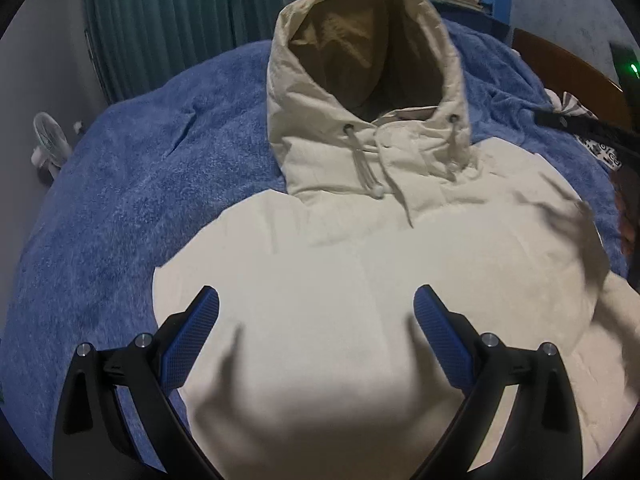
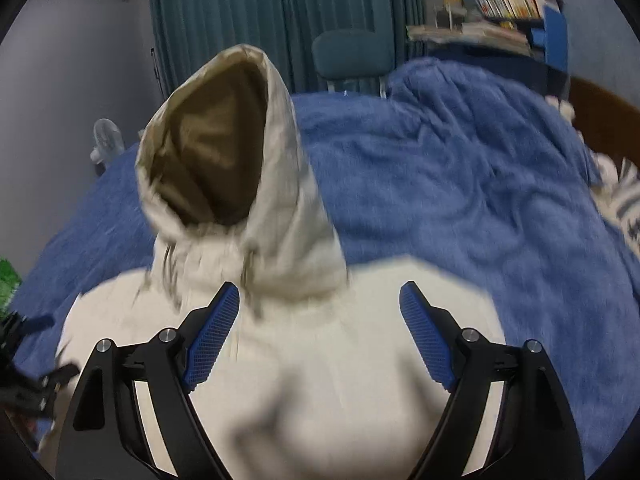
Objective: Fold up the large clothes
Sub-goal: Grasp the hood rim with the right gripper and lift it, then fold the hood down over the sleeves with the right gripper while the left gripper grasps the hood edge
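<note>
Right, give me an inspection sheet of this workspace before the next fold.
Surface: fuzzy blue blanket spread over the bed, rumpled at the far side.
Job's things: cream hooded pullover lying front-up, sides folded in, hood propped open, drawstrings loose on the chest.
Clutter: patterned black-and-white cloth at the bed's right edge.
Grippers: left gripper and right gripper open above the pullover, nothing between the fingers.
Cables: nothing seen.
Surroundings: teal curtain, teal chair, small white fan, shelf of books.

Matt cream cloth hoodie (image 1: pixel 360 280), fuzzy blue blanket (image 1: pixel 120 184), ribbed curtain (image 2: pixel 280 20)
</note>
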{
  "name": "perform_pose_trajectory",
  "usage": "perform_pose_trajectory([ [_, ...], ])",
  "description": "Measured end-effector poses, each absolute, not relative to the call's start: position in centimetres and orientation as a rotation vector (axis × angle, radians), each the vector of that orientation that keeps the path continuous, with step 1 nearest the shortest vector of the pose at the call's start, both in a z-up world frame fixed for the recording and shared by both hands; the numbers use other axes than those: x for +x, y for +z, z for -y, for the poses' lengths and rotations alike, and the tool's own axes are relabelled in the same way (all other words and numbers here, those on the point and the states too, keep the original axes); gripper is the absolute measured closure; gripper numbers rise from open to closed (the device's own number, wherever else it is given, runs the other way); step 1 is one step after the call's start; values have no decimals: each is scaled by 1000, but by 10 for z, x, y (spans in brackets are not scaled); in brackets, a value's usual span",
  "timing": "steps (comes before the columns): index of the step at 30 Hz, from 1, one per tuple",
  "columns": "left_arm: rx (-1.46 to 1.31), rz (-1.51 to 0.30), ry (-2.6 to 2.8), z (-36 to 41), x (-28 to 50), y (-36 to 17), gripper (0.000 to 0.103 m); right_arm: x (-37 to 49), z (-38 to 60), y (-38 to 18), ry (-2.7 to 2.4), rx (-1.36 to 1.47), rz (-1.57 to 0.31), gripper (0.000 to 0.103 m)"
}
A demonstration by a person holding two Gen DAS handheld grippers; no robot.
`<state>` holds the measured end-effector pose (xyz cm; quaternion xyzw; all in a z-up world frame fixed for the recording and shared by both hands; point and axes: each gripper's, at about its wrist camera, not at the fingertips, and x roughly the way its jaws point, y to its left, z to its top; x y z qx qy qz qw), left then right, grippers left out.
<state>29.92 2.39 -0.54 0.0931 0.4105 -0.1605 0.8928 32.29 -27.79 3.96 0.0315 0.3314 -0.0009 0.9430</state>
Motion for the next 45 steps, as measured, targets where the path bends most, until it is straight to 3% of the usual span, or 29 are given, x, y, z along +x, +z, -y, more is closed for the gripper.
perform_pose_trajectory([
  [2, 158, -858, -338, -28, 311, -3, 10, 359, 269, 43, -4, 80, -672, 24],
  [8, 92, -852, -385, -28, 317, -10, 10, 419, 256, 43, -56, 171, -657, 38],
  [10, 111, -856, -395, -25, 316, -17, 10, 431, 256, 39, -64, 196, -669, 60],
  [11, 125, -856, -397, -23, 315, -20, 10, 433, 258, 37, -72, 198, -675, 84],
  [14, 145, -846, -394, -23, 314, -22, 10, 427, 258, 34, -62, 182, -658, 95],
  [22, 45, -741, -369, -42, 310, 6, 10, 340, 244, 43, 51, -54, -570, 98],
  [31, 3, -556, -434, -57, 262, 64, 10, 223, 217, 14, 214, -352, -509, 98],
  [37, -35, -641, -615, -22, 262, 56, 10, 199, 195, -7, 326, -420, -516, 97],
  [41, 7, -776, -517, -2, 287, 19, 10, 209, 192, -12, 324, -410, -530, 96],
  [44, -136, -844, -522, -18, 310, -2, 10, 214, 194, -13, 313, -385, -533, 95],
  [45, -196, -855, -550, -25, 315, -7, 15, 216, 193, -13, 310, -382, -534, 95],
])
